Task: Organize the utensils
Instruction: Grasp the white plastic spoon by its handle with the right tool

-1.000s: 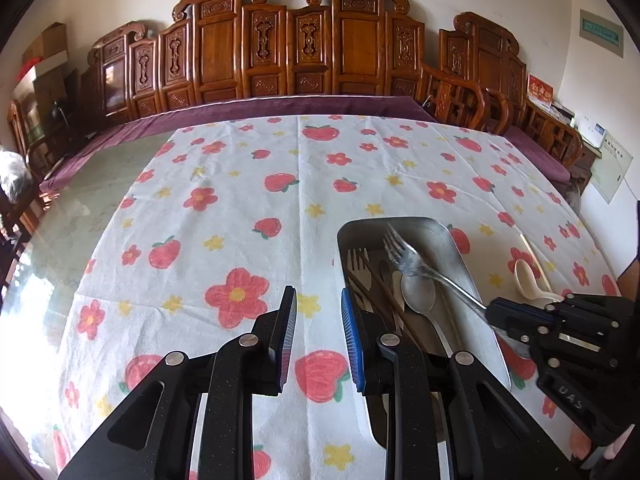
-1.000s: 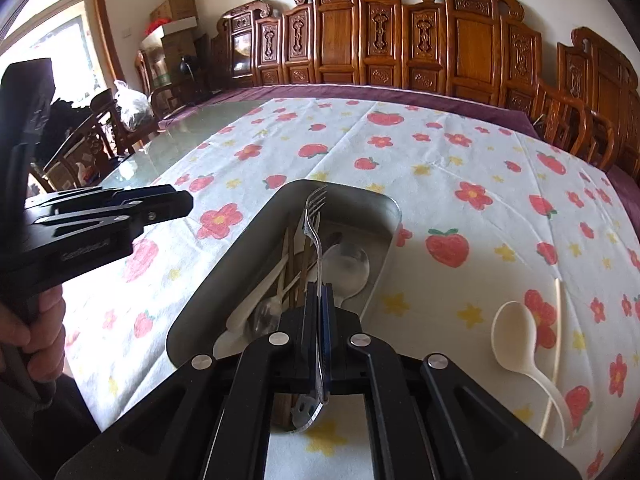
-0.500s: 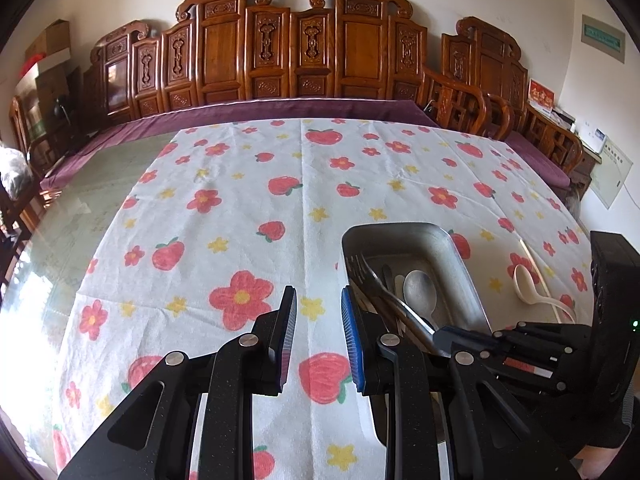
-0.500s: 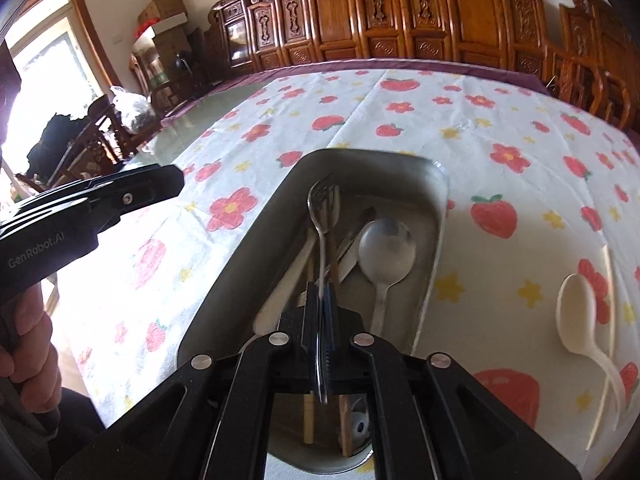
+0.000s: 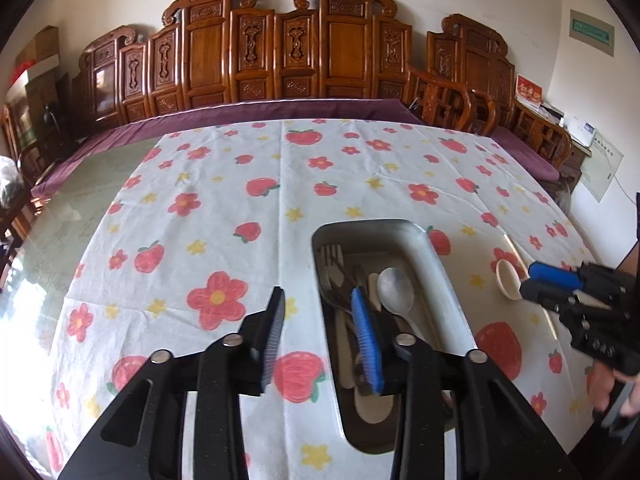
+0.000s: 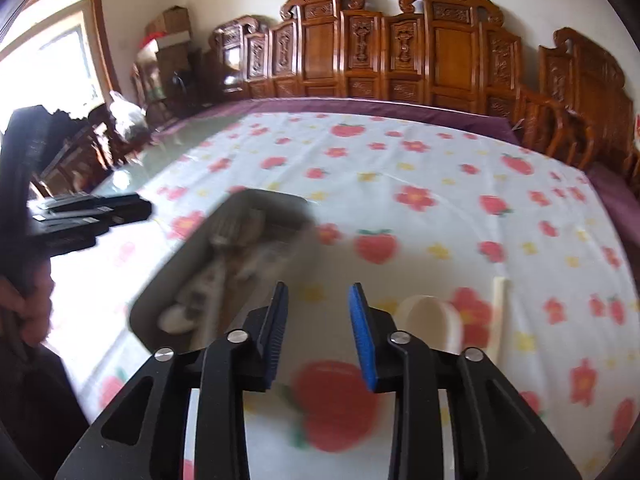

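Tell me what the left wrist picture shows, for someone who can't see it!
A metal tray holding forks and a spoon sits on a strawberry tablecloth. The left gripper is open and empty. The right gripper reaches toward a cream spoon.

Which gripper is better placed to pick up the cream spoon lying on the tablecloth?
Right. The right gripper is open and empty, with the cream spoon just beside it. The left gripper hovers by the metal tray.

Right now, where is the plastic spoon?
The plastic spoon lies on the tablecloth, right of the tray, beside a chopstick.
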